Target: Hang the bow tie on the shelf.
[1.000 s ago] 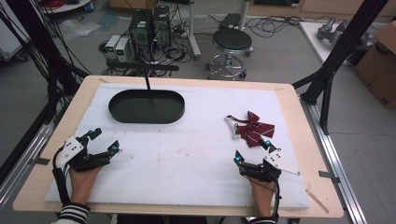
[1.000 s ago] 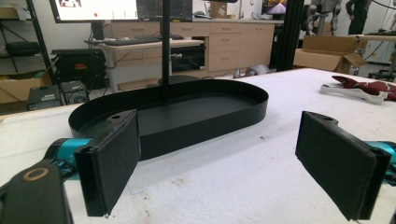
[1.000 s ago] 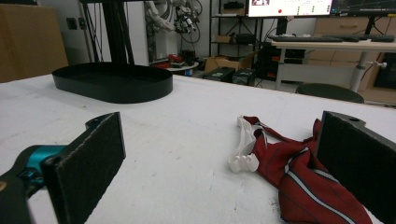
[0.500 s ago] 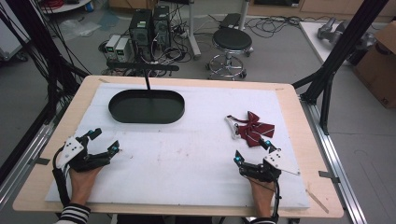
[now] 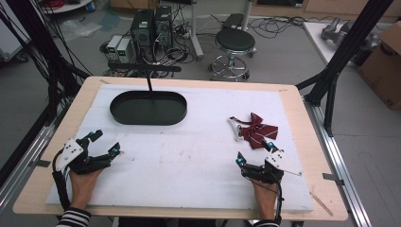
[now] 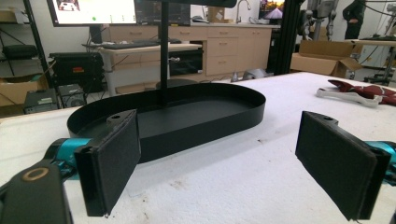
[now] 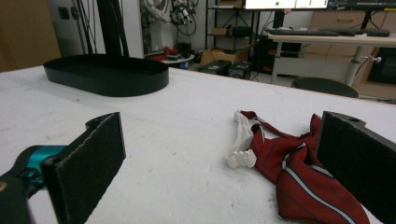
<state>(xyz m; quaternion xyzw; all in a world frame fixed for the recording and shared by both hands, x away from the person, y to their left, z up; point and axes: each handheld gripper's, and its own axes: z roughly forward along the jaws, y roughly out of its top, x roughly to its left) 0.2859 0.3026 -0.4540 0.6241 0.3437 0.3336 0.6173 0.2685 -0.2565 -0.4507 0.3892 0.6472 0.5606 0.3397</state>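
While both grippers are held low over the white pad of the desk [image 5: 198,156], nothing is gripped by either. The left gripper [image 5: 105,144] is seen at the lower left of the high view, its 2 fingers [image 6: 109,165] spread wide apart and empty. The right gripper [image 5: 254,153] is seen at the lower right, its 2 fingers [image 7: 86,163] likewise parted wide with nothing between them. A dark red bow tie [image 5: 257,132] with a white strap is found lying flat on the pad at centre right, just beyond the right gripper; whether it is touched by the far finger cannot be told. A black oval tray [image 5: 148,108] is placed at upper left of the pad, well apart from the bow tie.
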